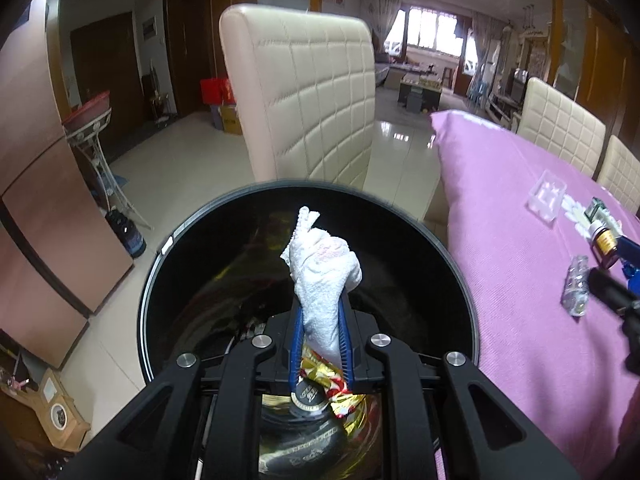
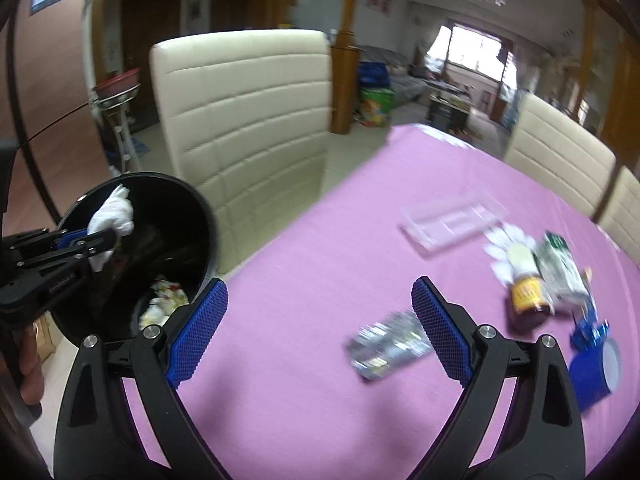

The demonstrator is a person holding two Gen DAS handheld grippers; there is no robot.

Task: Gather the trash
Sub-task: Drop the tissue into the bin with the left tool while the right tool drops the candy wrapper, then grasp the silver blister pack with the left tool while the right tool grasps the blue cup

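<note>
Left wrist: pink tablecloth (image 1: 520, 240) at 3 o'clock; left gripper (image 1: 322, 320) clamped on white tissue (image 1: 324, 276) over black bin (image 1: 460, 280). Right wrist: only here, right gripper (image 2: 320, 320) spread, empty; crushed bottle (image 2: 384, 348) at 4 o'clock.

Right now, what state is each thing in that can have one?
Left tongs: shut on crumpled white tissue, above the bin.
Right tongs: open, empty.
Round black trash bin: open, partly filled.
Crushed clear plastic bottle: lying on pink tablecloth.
Clear plastic tray: empty.
</note>
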